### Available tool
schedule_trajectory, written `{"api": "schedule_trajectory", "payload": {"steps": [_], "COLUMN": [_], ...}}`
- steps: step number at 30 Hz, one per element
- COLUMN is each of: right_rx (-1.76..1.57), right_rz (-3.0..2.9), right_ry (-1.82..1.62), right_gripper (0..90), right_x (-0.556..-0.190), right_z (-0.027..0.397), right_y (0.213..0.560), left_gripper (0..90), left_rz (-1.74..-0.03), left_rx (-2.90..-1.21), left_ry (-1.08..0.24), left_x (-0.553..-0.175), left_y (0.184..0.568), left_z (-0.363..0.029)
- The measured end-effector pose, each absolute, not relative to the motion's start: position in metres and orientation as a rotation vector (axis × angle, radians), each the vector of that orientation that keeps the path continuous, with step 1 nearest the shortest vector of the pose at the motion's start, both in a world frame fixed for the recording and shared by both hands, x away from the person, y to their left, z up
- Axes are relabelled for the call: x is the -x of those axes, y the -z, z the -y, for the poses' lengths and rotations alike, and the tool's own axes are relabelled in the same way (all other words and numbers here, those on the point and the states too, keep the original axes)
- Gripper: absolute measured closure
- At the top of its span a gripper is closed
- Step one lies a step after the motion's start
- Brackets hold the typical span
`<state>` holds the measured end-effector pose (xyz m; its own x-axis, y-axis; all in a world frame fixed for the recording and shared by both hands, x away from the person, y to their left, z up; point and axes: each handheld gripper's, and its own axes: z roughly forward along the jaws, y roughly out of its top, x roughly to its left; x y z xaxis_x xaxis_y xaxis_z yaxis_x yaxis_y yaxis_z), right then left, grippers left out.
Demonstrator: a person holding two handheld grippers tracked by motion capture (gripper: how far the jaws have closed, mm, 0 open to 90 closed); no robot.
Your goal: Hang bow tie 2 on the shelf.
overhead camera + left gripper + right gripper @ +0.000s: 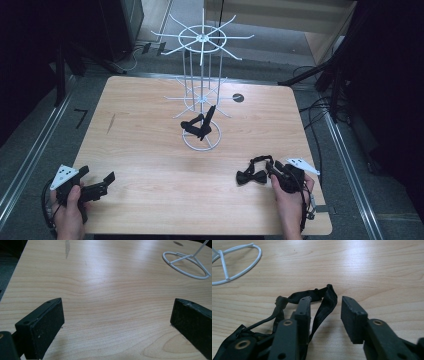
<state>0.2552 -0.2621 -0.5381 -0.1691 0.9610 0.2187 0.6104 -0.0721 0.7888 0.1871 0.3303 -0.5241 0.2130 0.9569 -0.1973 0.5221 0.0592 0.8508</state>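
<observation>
A black bow tie [251, 176] with a thin strap lies on the wooden table [150, 150] near the front right. My right gripper [271, 168] is low over its strap end. In the right gripper view the strap [323, 308] runs up between the jaws of the right gripper [325, 301], lying against the left jaw with a gap to the right one. A second black bow tie [197, 126] hangs low on the white wire rack [201, 75]. My left gripper [97, 175] rests at the front left, its jaws [117, 315] wide apart over bare wood.
The rack's ring base [201, 141] stands mid-table, also seen as a ring base [186, 263] and a ring base [239, 273]. A small dark round hole [238, 97] sits behind it. Dark stands and cables surround the table.
</observation>
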Motion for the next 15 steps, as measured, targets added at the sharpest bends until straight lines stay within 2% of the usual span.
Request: {"api": "schedule_trajectory", "payload": {"steps": [5,12,15], "right_rx": [-1.679,-1.686,-1.686], "right_rz": [-1.811,-1.886,-1.907], "right_ry": [-1.106,-1.067,-1.052], "right_gripper": [69.2,86.3,89.3], "right_x": [-0.2552,-0.2581,-0.2582], "right_z": [0.2598,0.2588,0.2578], "right_y": [0.5375,0.5417,0.5424], "left_gripper": [0.0,0.0,0.0], "left_rz": [-1.433,-1.433,-1.432], "left_rx": [-1.590,-1.591,-1.587], "left_ry": [-0.610,-0.606,-0.608], "left_x": [-0.1871,-0.1879,-0.1875], "left_y": [0.5240,0.5241,0.5240], "left_z": [-0.3303,-0.3304,-0.3307]}}
